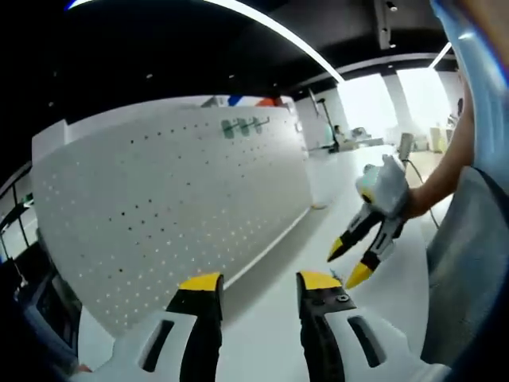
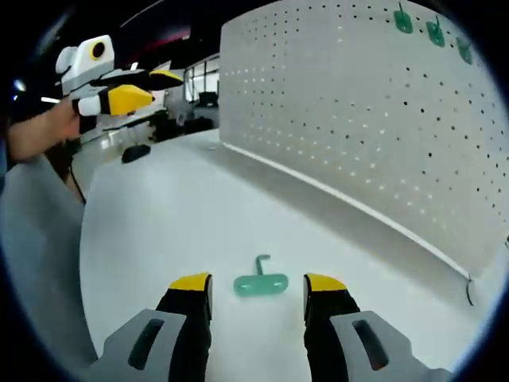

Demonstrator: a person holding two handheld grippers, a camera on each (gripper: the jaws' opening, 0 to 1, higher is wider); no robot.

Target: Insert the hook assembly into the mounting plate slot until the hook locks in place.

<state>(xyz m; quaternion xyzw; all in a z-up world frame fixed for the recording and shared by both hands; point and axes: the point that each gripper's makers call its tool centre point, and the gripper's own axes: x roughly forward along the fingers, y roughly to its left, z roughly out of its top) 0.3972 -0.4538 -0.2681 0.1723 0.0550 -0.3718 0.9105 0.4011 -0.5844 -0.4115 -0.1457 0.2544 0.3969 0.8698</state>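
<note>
Green plastic hook assembly lying flat on the white table, low and centre in the right gripper view, just ahead of and between the yellow tips. Probably light and stiff, likely to skid on the smooth surface if nudged; best taken across the oblong base, leaving the thin upright hook free for the slot. Right gripper spread wide, tips on either side of the base, apparently not touching it and holding nothing. White pegboard mounting plate standing across the upper right of that view, with three more green hooks already hung near its top edge. Left gripper likewise spread and empty at the bottom of the left gripper view, pointing at the same board at centre left. Right gripper also visible there at right centre, tips angled down toward the table.
</note>
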